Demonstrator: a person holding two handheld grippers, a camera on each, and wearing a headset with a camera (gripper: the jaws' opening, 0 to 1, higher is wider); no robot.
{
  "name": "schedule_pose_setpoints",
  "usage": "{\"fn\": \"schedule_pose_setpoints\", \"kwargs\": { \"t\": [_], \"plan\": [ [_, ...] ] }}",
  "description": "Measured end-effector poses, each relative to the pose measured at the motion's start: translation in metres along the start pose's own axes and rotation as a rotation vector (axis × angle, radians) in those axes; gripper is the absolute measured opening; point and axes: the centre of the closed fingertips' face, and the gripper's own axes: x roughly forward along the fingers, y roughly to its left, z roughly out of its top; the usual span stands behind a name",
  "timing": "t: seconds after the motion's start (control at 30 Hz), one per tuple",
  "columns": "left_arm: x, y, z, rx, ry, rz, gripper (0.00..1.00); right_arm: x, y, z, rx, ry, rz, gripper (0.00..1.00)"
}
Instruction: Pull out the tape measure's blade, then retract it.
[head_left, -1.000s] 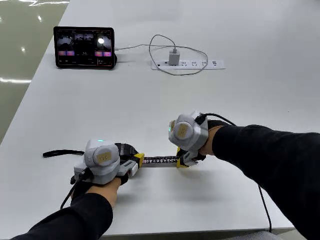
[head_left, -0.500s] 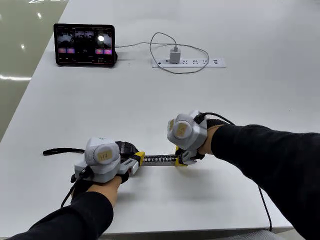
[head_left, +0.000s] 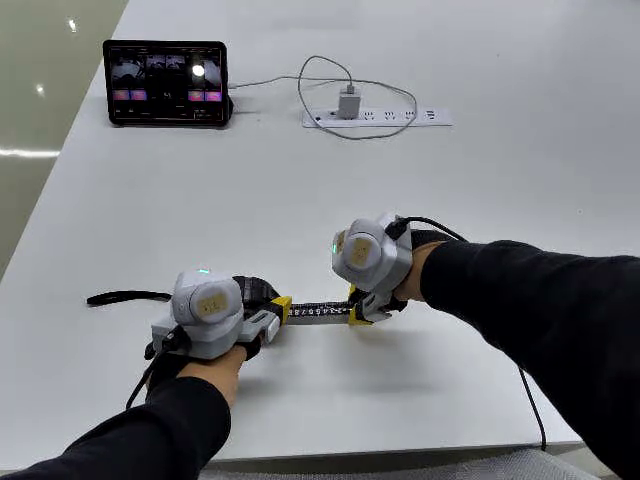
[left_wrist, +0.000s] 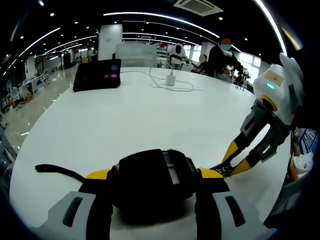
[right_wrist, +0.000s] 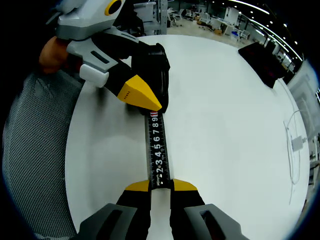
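A black tape measure (head_left: 256, 294) lies on the white table (head_left: 300, 200), and my left gripper (head_left: 268, 322) is shut on its case. In the left gripper view the case (left_wrist: 152, 182) sits between the yellow-tipped jaws of my left gripper (left_wrist: 155, 176). A short length of blade (head_left: 318, 312) runs right from the case to my right gripper (head_left: 360, 313), which is shut on the blade's end. In the right gripper view the numbered blade (right_wrist: 157, 150) leads from my right gripper (right_wrist: 161, 186) up to the case (right_wrist: 156, 70). The scale reads to about 9.
The measure's black wrist strap (head_left: 125, 297) trails left on the table. A tablet (head_left: 167, 83) stands at the far left, with a power strip (head_left: 378, 118), charger and looped cable beside it. The table's near edge (head_left: 380, 452) is close below my arms.
My right gripper has come slightly closer to the case, so the exposed blade is a little shorter. The left gripper and the case have stayed in place.
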Motion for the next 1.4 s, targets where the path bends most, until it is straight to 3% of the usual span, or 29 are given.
{"fn": "schedule_pose_setpoints", "kwargs": {
  "t": [0.2, 0.37, 0.67, 1.4],
  "plan": [
    [0.0, 0.0, 0.0, 0.003, -0.004, -0.002, 0.63, 0.001, 0.0, 0.002, -0.014, 0.017, -0.001, 0.1],
    [0.0, 0.0, 0.001, 0.011, -0.04, -0.01, 0.63, 0.001, 0.0, 0.003, -0.014, 0.019, -0.007, 0.1],
    [-0.002, 0.001, 0.002, -0.02, -0.066, -0.031, 0.62, 0.003, 0.0, 0.006, -0.017, 0.006, -0.004, 0.1],
    [-0.003, 0.001, 0.002, -0.027, -0.037, -0.056, 0.62, 0.008, 0.001, 0.021, -0.036, -0.042, 0.019, 0.1]
  ]
}}
